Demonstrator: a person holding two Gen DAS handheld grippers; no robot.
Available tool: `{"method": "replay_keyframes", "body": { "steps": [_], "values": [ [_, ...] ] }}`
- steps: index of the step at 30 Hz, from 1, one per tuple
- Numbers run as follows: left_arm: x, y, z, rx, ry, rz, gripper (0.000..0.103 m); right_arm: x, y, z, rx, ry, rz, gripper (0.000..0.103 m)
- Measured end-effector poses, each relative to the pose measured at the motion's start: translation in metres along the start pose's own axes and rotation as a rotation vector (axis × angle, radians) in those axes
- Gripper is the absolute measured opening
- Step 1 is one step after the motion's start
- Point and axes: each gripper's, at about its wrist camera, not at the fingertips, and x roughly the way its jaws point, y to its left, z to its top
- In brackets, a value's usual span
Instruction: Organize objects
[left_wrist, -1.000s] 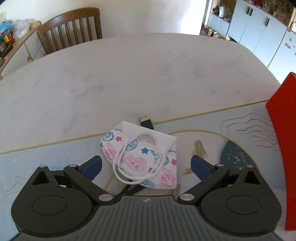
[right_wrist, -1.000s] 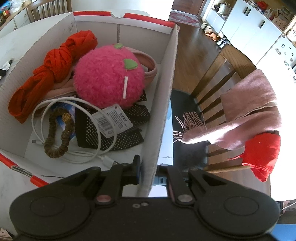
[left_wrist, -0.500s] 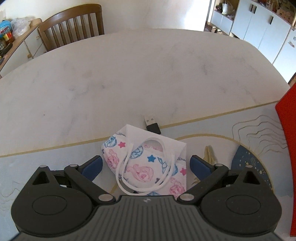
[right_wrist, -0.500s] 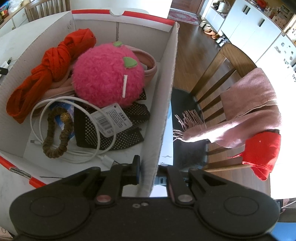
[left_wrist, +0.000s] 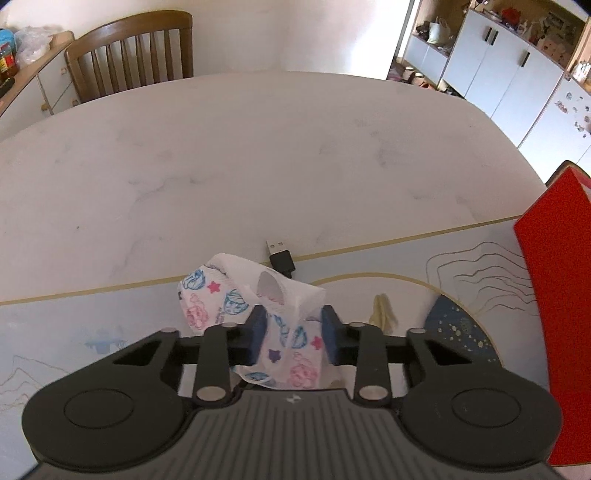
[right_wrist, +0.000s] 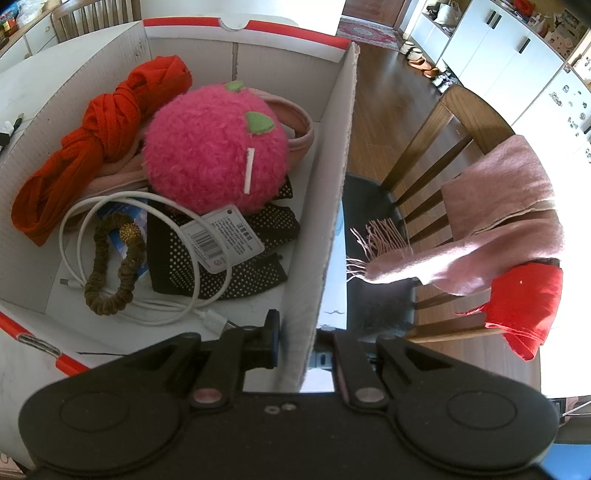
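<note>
Left wrist view: the left gripper (left_wrist: 291, 334) had just been closing, and its blue pads (left_wrist: 255, 332) now pinched the printed face mask (left_wrist: 258, 317), which sat on the table mat (left_wrist: 110, 325) just this side of the black USB plug (left_wrist: 280, 254). The mask looked light, soft and thin, likely to fold rather than resist, and unlikely to slip on the rubber pads. A pinch across the bunched middle, as here, seemed the safe hold; the ear loops alone would probably stretch and swing. Against the earlier frame, the jaws were narrow instead of wide, and the mask was crumpled up between them instead of lying flat with its loops showing. The red box wall (left_wrist: 554, 314) stood well to the right of the mask. Right wrist view: the right gripper (right_wrist: 297, 345) was clamped nearly closed on the cardboard box (right_wrist: 332, 184) wall, steadying it. Inside the box lay the pink plush ball (right_wrist: 214, 147), red cloth (right_wrist: 96, 140), white cable (right_wrist: 147, 258) and brown scrunchie (right_wrist: 110, 266). This view showed no change from the earlier frame.
</note>
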Motion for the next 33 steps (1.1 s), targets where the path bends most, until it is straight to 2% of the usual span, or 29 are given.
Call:
{"method": "replay_keyframes", "body": {
  "steps": [6, 9, 14, 19, 27, 33],
  "values": [
    [-0.015, 0.002, -0.002, -0.005, -0.019, -0.025, 0.010, 0.001, 0.002, 0.000, -0.001, -0.003, 0.001, 0.009],
    [-0.026, 0.002, -0.004, 0.008, -0.039, -0.016, 0.007, 0.001, 0.002, 0.000, -0.005, -0.004, 0.000, 0.009],
    [-0.050, 0.001, -0.007, -0.003, -0.076, -0.038, 0.006, 0.003, 0.005, 0.004, -0.013, -0.007, -0.002, 0.008],
    [-0.078, -0.015, -0.013, 0.027, -0.111, -0.074, 0.006, 0.003, 0.004, 0.004, -0.013, -0.011, 0.001, 0.008],
    [-0.132, -0.062, -0.007, 0.122, -0.239, -0.149, 0.006, 0.003, 0.004, 0.004, -0.017, -0.015, 0.010, 0.008],
    [-0.153, -0.120, -0.005, 0.271, -0.266, -0.231, 0.006, 0.004, 0.004, 0.005, -0.024, -0.020, 0.014, 0.008]
  ]
}}
